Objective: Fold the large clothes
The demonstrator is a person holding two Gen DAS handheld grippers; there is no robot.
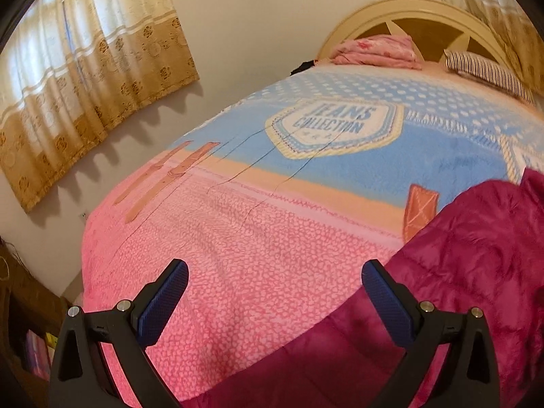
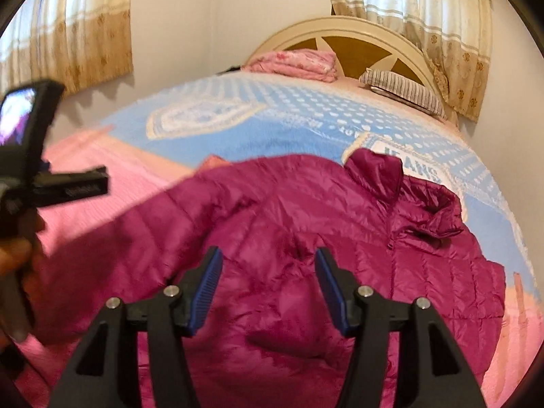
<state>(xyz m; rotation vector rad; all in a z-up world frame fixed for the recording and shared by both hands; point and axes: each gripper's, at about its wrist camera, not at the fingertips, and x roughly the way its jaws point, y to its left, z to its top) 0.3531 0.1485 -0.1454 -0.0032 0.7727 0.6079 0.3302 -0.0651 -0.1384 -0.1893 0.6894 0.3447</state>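
Both grippers stand with fingers apart and hold nothing: my left gripper [image 1: 275, 292] is above the pink part of the bed blanket [image 1: 258, 231], my right gripper [image 2: 268, 289] above the jacket [image 2: 306, 224]. I see a magenta quilted puffer jacket, shiny and crumpled, lying spread on the blanket with its collar [image 2: 377, 170] toward the headboard [image 2: 340, 30].

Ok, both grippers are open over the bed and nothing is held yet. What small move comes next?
Probably lower the right gripper onto the magenta puffer jacket and close on the fabric. Its jaws are open right above the jacket, which lies rumpled on the blanket. The left gripper, also open, sits mostly over bare blanket at the jacket's edge.
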